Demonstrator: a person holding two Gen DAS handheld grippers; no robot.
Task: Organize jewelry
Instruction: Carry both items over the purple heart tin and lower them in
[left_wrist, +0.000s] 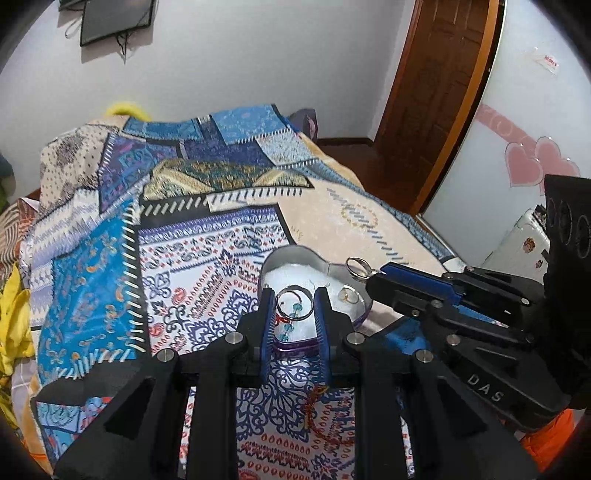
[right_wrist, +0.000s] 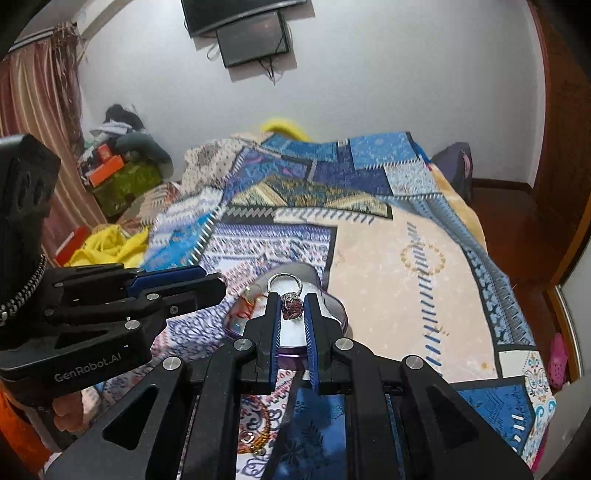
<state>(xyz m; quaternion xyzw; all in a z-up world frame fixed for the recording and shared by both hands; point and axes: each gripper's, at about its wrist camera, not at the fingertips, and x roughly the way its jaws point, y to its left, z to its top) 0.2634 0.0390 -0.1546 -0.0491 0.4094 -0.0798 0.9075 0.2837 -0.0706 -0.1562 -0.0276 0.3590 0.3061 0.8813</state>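
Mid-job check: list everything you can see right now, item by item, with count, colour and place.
Heart-shaped clear dish with purple rim: one, on the bedspread.
Plain silver ring: one, between the left gripper's fingers, over the dish.
Teal bead strand: one, in the dish.
Small gold ring: one, in the dish.
Silver ring with dark red stone: one, pinched by the right gripper.
Red-gold chain: one, on the bedspread before the dish.
Patchwork blue bedspread: one, covering the bed.
Left gripper: black, blue pads.
Right gripper: black, blue pads.
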